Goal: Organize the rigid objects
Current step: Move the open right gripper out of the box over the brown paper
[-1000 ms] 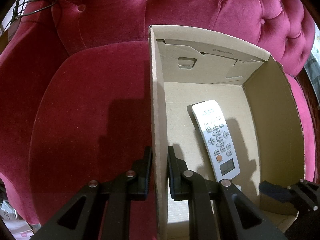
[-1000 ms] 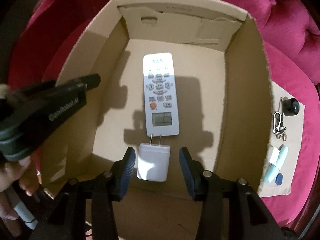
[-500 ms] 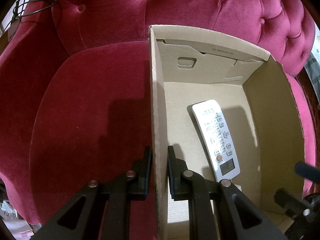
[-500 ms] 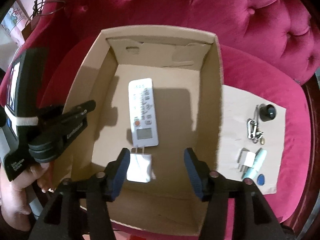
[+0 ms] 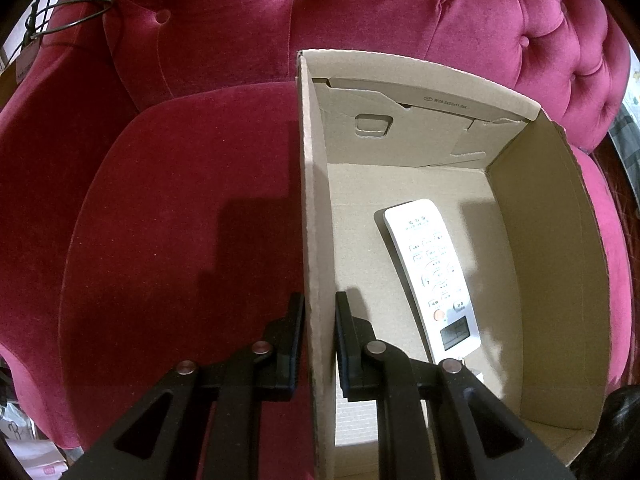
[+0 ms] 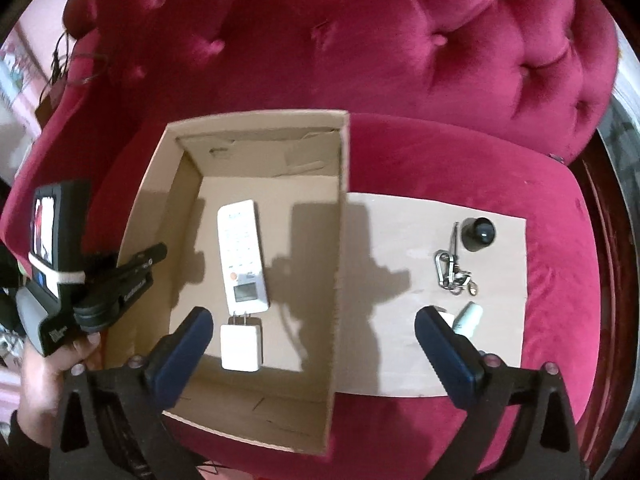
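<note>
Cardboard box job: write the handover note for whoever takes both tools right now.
Left tool: shut on the left wall of the open brown cardboard box, steadying it on the red velvet sofa.
Right tool: open, empty, raised above the box's right wall.
Done: white remote control and white plug adapter lie on the box floor.
Left: black round cap, metal carabiner keyring and pale green tube on the flat cardboard sheet right of the box. Another white piece is mostly hidden.
</note>
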The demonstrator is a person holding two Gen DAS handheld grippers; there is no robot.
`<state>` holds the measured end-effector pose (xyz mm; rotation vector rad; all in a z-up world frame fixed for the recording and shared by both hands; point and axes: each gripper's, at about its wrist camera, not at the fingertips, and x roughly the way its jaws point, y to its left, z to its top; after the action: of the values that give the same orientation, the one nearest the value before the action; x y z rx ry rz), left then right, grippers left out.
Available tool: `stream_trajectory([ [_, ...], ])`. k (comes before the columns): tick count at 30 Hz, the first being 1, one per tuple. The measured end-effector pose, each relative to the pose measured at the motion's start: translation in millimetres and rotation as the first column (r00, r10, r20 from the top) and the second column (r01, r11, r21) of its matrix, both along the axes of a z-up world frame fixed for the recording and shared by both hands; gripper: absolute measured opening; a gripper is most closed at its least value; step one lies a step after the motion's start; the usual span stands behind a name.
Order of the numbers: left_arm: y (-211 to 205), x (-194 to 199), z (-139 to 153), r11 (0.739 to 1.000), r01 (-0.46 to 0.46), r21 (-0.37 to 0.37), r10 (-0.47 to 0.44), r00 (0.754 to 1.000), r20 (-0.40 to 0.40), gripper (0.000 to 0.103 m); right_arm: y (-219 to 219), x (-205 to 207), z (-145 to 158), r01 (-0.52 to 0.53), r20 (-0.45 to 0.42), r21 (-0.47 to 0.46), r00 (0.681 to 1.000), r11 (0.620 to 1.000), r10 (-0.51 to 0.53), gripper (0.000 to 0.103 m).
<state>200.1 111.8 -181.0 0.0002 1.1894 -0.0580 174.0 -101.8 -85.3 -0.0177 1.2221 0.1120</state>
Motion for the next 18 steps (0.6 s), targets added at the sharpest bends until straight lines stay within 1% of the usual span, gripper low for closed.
stream_trajectory([
  [5, -1, 0, 0, 1.000, 0.000, 0.001, 0.000, 1.000, 0.000, 0.016, -25, -1, 10, 0.038, 0.022, -0.015, 0.999, 0.999, -0.038, 0.103],
  [9, -1, 0, 0, 1.000, -0.001, 0.001, 0.001, 1.000, -0.001, 0.016, -46, -3, 10, 0.071, 0.026, -0.023, 0.997, 0.997, -0.071, 0.103],
  [18, -3, 0, 0, 1.000, -0.002, 0.004, 0.002, 1.000, -0.001, 0.016, -95, -15, -4, 0.152, 0.019, -0.056, 0.988, 0.987, -0.151, 0.103],
])
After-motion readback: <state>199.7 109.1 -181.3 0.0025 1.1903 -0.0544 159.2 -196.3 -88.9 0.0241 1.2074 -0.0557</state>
